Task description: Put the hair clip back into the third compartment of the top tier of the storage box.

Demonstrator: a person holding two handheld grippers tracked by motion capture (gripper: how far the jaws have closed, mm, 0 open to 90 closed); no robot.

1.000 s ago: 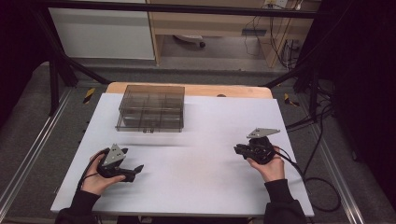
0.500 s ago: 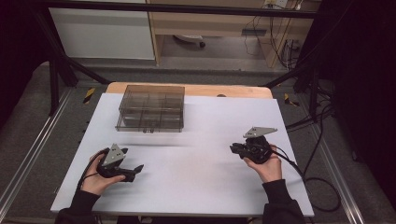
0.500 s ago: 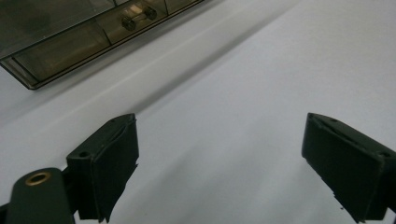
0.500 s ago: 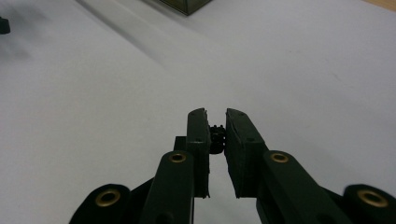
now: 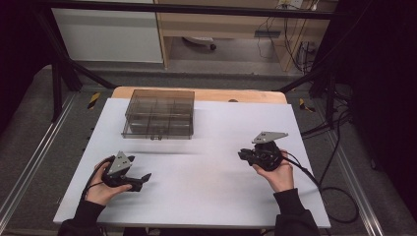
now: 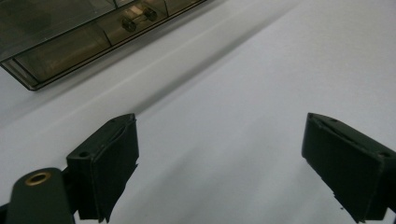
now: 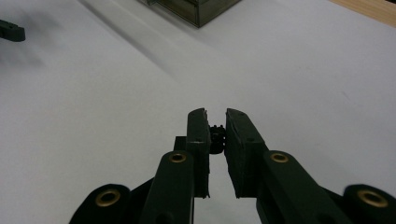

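Note:
My right gripper (image 7: pixel 215 114) is shut on a small black toothed part (image 7: pixel 215 135) pinched between its pads, just above the white table. In the high view the right gripper (image 5: pixel 244 155) points left at the table's right side, with a hand around it. My left gripper (image 6: pixel 219 121) stands open with nothing between its jaws, only bare table. From above, the left gripper (image 5: pixel 143 179) sits at the front left, pointing right. A clear compartment box (image 5: pixel 158 114) stands at the back left, and it is ahead of the left gripper as the compartment box (image 6: pixel 70 37).
The white table top (image 5: pixel 211 142) spreads between the two hands. A corner of the clear box (image 7: pixel 198 9) lies far ahead of the right gripper, and a jaw tip of the other gripper (image 7: pixel 10 31) shows at the upper left. Cables (image 5: pixel 329 189) trail off the right edge.
The right gripper has drifted slightly to the left. The left gripper has stayed where it was.

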